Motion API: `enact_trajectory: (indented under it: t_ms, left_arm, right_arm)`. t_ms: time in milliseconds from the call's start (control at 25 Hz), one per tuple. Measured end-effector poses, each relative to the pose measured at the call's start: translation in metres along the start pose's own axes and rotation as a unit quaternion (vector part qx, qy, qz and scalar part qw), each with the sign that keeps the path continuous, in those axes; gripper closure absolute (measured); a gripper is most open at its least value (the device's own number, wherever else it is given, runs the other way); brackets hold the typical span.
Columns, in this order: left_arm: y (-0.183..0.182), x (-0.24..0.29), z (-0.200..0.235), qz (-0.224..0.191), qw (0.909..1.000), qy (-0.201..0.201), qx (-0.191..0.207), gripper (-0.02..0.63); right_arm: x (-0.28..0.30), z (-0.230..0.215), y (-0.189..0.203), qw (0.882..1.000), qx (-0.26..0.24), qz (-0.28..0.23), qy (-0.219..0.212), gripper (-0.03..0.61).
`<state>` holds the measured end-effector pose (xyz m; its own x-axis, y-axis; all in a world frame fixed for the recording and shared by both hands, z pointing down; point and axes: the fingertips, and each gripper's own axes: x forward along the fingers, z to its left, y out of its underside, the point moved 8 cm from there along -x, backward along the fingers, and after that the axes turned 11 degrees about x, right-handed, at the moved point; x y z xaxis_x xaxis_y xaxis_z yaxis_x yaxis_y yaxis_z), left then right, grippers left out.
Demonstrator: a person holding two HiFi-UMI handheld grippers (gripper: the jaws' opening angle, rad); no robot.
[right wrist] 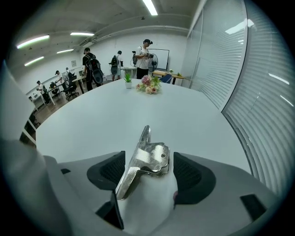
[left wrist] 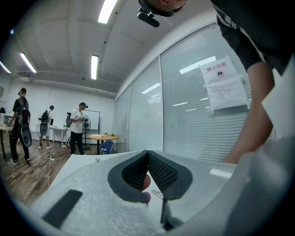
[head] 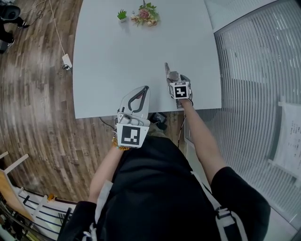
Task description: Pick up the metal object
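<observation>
The right gripper [right wrist: 148, 172] is tipped down onto the white table [right wrist: 87, 124], its jaws spread wide. The metal object [right wrist: 148, 159], a shiny spring clip, lies on the table between the two dark pads [right wrist: 112, 169]. A thin gap seems to show on each side of it, so nothing is gripped, though on the left the clip's lever comes so close to the pad that contact cannot be ruled out. In the head view this gripper [head: 172, 77] sits near the table's near right corner, beside the glass wall with blinds [head: 256, 70]; the clip is too small there to tell from the jaws.

The left gripper [left wrist: 148, 156] is clenched and empty, its jaw tips meeting. It points roughly level over the table's near edge [head: 141, 94].

At the far end of the table stand a bunch of flowers [head: 146, 14] and a small potted plant [head: 122, 15].
</observation>
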<state>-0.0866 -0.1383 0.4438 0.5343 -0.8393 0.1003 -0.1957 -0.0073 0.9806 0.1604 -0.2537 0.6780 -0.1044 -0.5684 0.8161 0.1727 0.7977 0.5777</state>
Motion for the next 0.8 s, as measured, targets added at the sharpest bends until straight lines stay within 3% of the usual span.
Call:
enact_trajectory:
  t_ms: [240,800]
  left_arm:
    - [-0.001,0.0,-0.002,0.001,1.0,0.003,0.006,0.603]
    - [0.005,0.001,-0.003,0.016,0.9999,-0.005,0.003,0.603]
  right_arm:
    - [0.005,-0.017,-0.002,0.993,0.116,-0.004,-0.003,0.275]
    - [0.014,-0.017,0.003,0.995,0.093,0.025,-0.002,0.374]
